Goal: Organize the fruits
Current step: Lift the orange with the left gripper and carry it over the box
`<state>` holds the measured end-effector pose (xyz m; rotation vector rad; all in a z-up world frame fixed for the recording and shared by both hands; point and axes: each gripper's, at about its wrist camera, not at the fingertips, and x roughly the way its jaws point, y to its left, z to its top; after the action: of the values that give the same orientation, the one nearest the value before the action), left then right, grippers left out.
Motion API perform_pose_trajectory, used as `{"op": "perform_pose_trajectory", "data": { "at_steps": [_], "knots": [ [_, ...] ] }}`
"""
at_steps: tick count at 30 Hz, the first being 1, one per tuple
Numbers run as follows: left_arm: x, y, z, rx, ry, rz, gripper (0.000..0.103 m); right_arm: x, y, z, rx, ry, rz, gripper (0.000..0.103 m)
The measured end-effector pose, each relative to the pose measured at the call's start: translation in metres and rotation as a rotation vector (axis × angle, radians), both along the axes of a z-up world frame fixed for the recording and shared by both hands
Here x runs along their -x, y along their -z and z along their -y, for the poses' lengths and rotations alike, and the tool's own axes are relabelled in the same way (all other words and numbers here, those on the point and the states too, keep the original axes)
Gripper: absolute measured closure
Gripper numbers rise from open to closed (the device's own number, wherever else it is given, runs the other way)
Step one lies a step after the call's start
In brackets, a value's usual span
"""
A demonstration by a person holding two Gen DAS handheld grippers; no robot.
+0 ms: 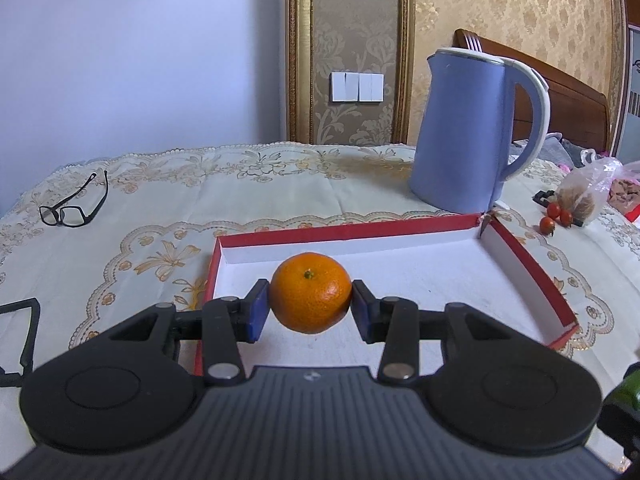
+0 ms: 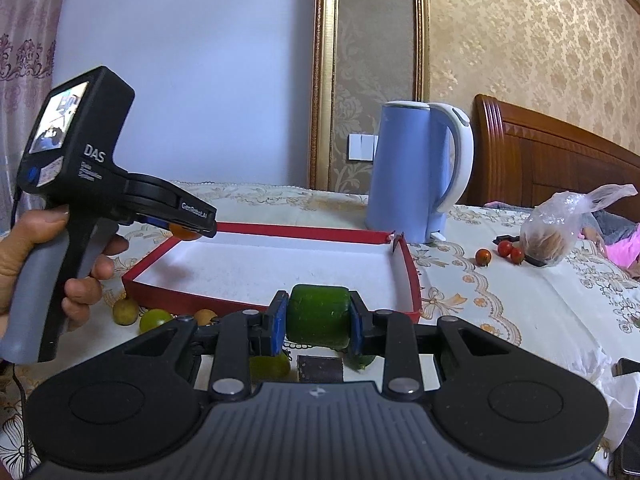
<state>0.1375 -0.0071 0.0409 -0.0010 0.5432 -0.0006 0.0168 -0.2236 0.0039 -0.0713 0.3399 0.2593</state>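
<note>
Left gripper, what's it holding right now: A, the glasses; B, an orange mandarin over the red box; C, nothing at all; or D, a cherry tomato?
B: the left gripper has its blue pads pressed on both sides of the orange mandarin, held above the white floor of the red box; the glasses lie untouched on the tablecloth.

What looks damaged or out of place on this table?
The red tray has a split far right corner, its walls gaping apart beside the blue kettle. A pair of glasses lies on the tablecloth away from the fruit. Three cherry tomatoes sit loose by a plastic bag.
</note>
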Motion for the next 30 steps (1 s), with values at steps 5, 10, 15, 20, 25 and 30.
{"op": "perform_pose_trajectory", "data": {
  "at_steps": [5, 10, 15, 20, 25, 30],
  "knots": [
    [-0.009, 0.003, -0.004, 0.028, 0.011, -0.014, 0.063, -0.001, -0.002, -0.001, -0.001, -0.002, 0.011, 0.073],
    [-0.016, 0.01, -0.003, 0.023, 0.003, -0.029, 0.063, -0.007, 0.001, -0.003, 0.006, 0.002, 0.003, 0.073],
    [-0.019, 0.018, -0.004, 0.028, -0.001, -0.043, 0.063, -0.007, 0.008, 0.004, -0.02, 0.024, -0.012, 0.073],
    [-0.019, 0.022, -0.003, 0.02, 0.008, -0.049, 0.063, -0.02, 0.029, 0.021, -0.11, 0.023, -0.086, 0.073],
    [-0.02, 0.023, -0.002, 0.014, 0.012, -0.044, 0.063, -0.025, 0.033, 0.025, -0.097, 0.029, -0.08, 0.073],
    [-0.021, 0.027, -0.001, 0.009, 0.019, -0.053, 0.063, -0.028, 0.039, 0.029, -0.115, 0.025, -0.088, 0.073]
  ]
}}
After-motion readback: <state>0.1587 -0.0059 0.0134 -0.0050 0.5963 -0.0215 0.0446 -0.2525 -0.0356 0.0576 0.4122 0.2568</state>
